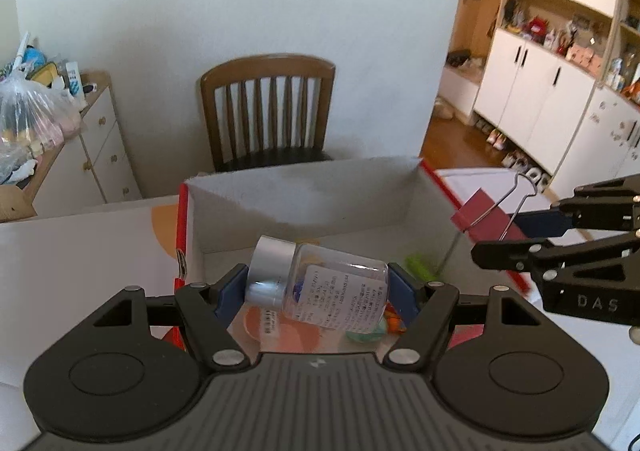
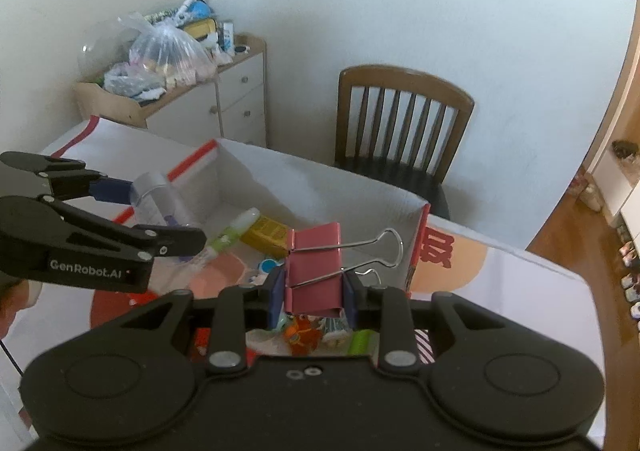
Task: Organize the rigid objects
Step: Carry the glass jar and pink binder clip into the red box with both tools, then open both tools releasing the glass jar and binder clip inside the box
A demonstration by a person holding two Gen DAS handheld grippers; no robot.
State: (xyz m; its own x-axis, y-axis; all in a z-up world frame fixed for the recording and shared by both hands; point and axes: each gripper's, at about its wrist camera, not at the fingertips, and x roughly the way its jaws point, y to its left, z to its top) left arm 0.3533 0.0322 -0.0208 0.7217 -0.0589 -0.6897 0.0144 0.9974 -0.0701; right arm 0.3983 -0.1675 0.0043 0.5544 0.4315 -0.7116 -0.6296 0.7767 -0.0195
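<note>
The left gripper point(image 1: 316, 291) jaws squeeze a small bottle point(image 1: 320, 287), the right gripper point(image 2: 312, 291) jaws pinch a pink clip point(image 2: 316, 271), both over the box point(image 2: 320, 187) to drop inside.

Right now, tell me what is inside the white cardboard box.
Inside the box: a green-capped tube, a yellow packet, a blue-lidded item and orange bits. The binder clip and right hand-held gripper hide the rest.

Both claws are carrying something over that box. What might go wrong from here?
The clear bottle sits tilted between the left gripper pads, so it might slip or twist out. The right gripper pinches the pink binder clip by its body; it might pivot. Dropped, either would likely land on the small items already in the cardboard box.
</note>
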